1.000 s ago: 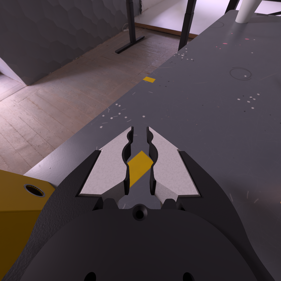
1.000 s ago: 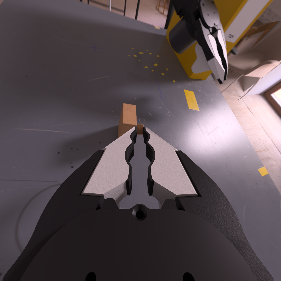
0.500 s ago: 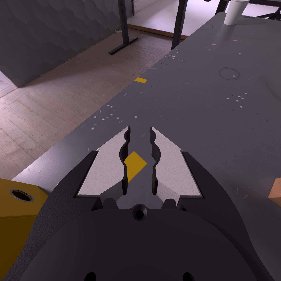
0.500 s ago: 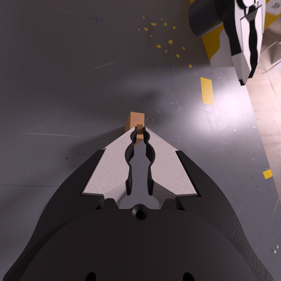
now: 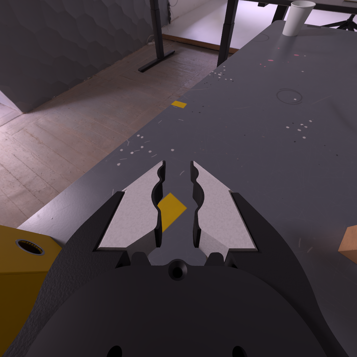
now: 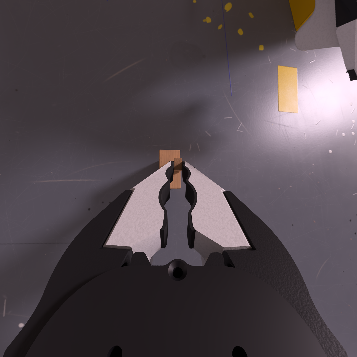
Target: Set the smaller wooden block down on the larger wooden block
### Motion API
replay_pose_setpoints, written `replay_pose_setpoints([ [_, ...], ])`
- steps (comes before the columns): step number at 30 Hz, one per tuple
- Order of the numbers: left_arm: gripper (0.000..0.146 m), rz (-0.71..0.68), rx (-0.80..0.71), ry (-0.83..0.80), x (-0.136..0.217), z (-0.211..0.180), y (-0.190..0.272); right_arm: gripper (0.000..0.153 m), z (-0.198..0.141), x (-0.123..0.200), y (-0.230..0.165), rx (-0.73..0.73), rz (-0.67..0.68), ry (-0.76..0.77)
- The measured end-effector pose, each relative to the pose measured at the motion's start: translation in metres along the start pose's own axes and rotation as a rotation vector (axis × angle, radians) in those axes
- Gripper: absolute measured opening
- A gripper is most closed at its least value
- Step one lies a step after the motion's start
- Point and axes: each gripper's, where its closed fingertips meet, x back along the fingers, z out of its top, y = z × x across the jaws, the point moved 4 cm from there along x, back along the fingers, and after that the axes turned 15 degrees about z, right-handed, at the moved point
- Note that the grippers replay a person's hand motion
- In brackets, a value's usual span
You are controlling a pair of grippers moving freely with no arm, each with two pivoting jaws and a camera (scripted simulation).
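I'm gripping the small tan wooden block [image 6: 176,178] in my right gripper [image 6: 177,164], nearly over the larger tan wooden block [image 6: 167,156] at 11 o'clock. Left gripper [image 5: 177,162] is hanging open, empty.

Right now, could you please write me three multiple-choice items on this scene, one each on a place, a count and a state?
1. Where does the white paper cup stand?
A. At the grey table's far end
B. On the floor
C. On the larger wooden block

2. How many yellow tape patches show on the table in the left wrist view?
A. None
B. Two
C. Five

3. What is the right gripper doing?
A. Open, empty
B. Shut on the smaller wooden block
C. Shut on the cup

Key: 1 A, it stands near the far edge. 2 B, one between the left gripper's fingers, one farther off. 3 B, the fingertips pinch the block.
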Motion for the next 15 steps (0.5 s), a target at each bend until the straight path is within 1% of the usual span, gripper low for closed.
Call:
replay_pose_setpoints([
  [7, 0.026, -0.001, 0.001, -0.003, -0.0007, -0.0006, 0.0002, 0.008, 0.0011, -0.0017, -0.0028, 0.010, 0.004, -0.040],
  [15, 0.025, -0.002, 0.005, 0.000, 0.0000, -0.0002, -0.0006, 0.008, -0.0013, 0.0015, -0.0065, 0.012, 0.002, -0.026],
])
